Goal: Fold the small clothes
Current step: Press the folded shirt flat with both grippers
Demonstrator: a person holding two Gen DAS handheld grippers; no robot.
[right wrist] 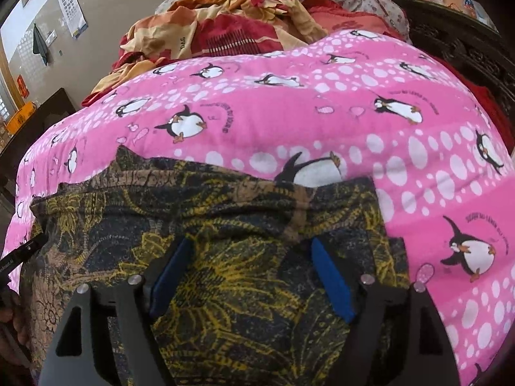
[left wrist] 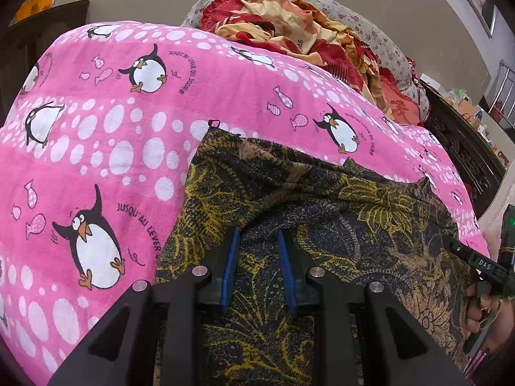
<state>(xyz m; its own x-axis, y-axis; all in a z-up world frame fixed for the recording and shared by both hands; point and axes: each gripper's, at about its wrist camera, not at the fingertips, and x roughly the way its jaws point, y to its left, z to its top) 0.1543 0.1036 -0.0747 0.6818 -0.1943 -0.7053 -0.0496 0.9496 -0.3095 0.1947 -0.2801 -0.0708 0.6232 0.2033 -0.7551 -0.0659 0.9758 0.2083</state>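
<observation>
Left wrist view has your left gripper (left wrist: 258, 234) low in the centre, its blue pads drawn close and pinching a fold of the dark yellow-patterned garment (left wrist: 322, 193). That garment lies spread on the pink penguin blanket (left wrist: 128, 128) of the bed, filling the lower centre and right of the frame. In the right wrist view, your right gripper (right wrist: 249, 244) has its pads wide apart over the same cloth, clamping nothing.
</observation>
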